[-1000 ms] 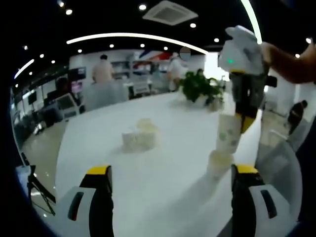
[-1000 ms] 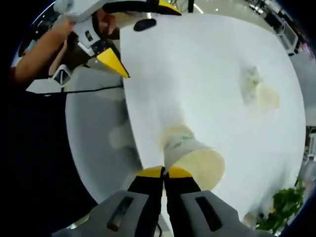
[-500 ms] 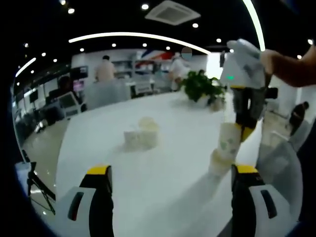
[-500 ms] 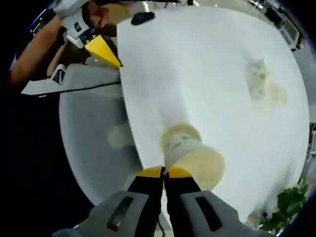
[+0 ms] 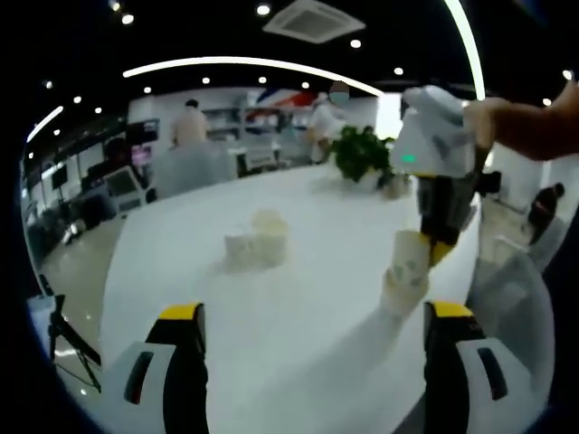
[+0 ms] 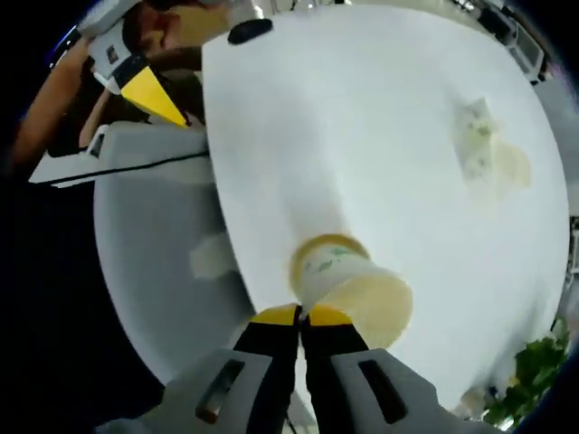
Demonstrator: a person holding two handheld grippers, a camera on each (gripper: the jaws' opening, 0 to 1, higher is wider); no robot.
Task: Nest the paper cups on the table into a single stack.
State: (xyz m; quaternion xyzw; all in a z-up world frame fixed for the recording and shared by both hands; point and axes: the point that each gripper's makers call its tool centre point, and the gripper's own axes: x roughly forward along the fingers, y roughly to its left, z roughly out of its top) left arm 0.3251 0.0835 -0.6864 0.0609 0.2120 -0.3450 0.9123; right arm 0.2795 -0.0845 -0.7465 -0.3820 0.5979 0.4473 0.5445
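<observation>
While right gripper point(image 6: 303, 316) pinches upper paper cup point(image 6: 357, 294) rim, jaws shut — seat straight into lower cup point(image 6: 321, 250); left gripper point(image 5: 312, 312) wide open, empty.

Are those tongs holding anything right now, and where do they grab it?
The right tongs pinch a paper cup by its rim. The left tongs are open, holding nothing.
</observation>
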